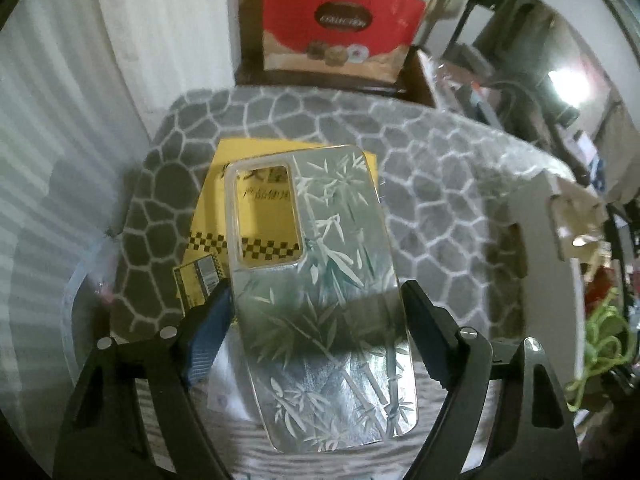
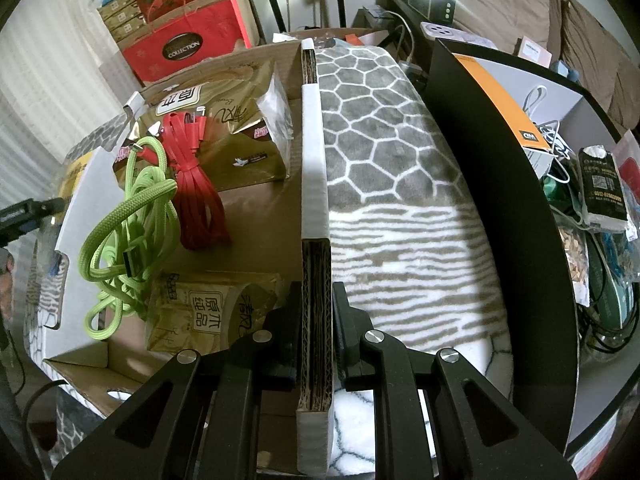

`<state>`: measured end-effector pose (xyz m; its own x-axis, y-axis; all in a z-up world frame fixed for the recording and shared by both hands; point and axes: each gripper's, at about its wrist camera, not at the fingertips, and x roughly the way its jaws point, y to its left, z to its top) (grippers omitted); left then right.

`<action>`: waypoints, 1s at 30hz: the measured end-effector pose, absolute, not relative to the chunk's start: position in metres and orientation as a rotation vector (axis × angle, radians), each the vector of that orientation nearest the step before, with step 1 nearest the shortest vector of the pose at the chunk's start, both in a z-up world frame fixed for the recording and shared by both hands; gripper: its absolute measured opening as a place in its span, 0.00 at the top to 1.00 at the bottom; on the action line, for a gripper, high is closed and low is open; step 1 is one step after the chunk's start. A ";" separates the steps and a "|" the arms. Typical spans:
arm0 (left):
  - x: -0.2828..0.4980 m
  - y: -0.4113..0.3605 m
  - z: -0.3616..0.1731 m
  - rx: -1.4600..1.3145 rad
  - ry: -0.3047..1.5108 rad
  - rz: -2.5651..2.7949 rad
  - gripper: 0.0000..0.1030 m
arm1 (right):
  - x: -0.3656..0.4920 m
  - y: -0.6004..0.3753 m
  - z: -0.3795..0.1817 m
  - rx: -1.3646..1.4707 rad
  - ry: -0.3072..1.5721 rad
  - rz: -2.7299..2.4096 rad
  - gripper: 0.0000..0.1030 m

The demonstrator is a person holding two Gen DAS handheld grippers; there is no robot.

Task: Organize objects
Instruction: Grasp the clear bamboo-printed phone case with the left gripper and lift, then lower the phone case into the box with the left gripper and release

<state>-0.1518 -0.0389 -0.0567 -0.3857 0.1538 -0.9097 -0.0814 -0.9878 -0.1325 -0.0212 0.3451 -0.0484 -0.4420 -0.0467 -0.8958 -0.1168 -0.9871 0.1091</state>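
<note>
In the left wrist view my left gripper point(image 1: 316, 300) is shut on a clear phone case point(image 1: 320, 272) printed with bamboo, held by its long sides above a yellow booklet point(image 1: 208, 216) on the grey patterned blanket point(image 1: 420, 184). In the right wrist view my right gripper point(image 2: 316, 308) is shut on the upright side wall point(image 2: 314, 184) of a cardboard box. Inside the box lie a green braided cable point(image 2: 128, 236), a red flat cable point(image 2: 192, 184) and gold tissue packs point(image 2: 228, 136).
A red gift box point(image 1: 336, 24) stands behind the blanket. A black board point(image 2: 500, 200) leans to the right of the blanket point(image 2: 392, 168), with bags and cables point(image 2: 600, 200) beyond it. The green cable also hangs at the right edge of the left wrist view point(image 1: 600, 344).
</note>
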 end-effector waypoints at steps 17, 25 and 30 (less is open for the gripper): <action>-0.103 0.081 0.020 -1.365 0.044 2.290 0.22 | -0.022 0.345 -0.048 -1.636 0.246 2.620 0.87; -0.081 0.144 0.015 -1.349 0.082 2.219 0.22 | -0.023 0.345 -0.047 -1.636 0.245 2.621 0.87; -0.078 0.166 0.003 -1.373 0.092 2.212 0.22 | -0.023 0.345 -0.047 -1.635 0.246 2.621 0.87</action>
